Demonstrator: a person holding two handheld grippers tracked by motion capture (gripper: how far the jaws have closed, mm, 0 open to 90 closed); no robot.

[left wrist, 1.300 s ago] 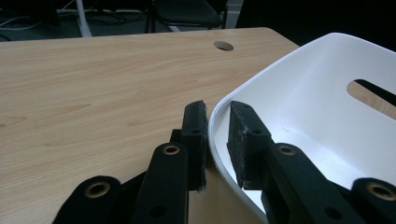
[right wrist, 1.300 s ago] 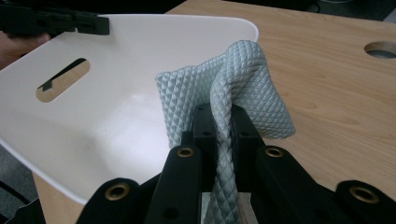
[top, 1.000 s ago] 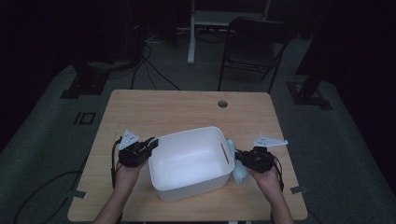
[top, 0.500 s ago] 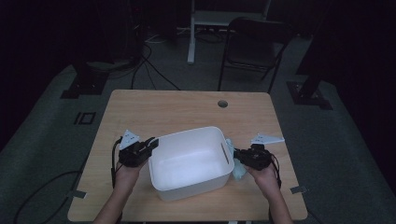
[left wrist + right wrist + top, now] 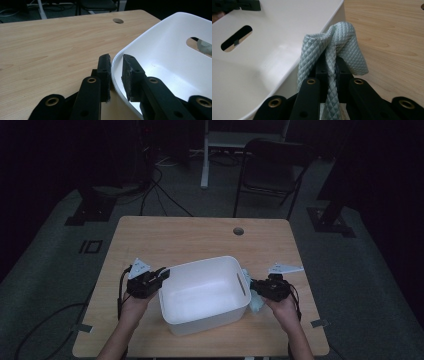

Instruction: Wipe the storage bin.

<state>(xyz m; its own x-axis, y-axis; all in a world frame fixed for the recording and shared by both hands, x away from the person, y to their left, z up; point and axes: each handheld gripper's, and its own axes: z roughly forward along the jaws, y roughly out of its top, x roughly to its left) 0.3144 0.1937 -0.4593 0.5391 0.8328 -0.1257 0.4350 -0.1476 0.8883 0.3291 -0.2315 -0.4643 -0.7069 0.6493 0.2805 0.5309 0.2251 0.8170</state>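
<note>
The left tongs [image 5: 116, 75] are set narrowly astride the rim of the white tub [image 5: 200, 292], which stands mid-bench [image 5: 200, 237]; whether the pads press cannot be told. The tub is judged light, stiff and smooth, best gripped at rim or handle slot. The pale green cloth [image 5: 337, 42], soft and limp, is pinched in the right tongs [image 5: 332, 66] beside the tub's right wall.

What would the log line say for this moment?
left gripper: fingers astride tub rim | right gripper: shut on cloth beside tub | table: tub resting
</note>
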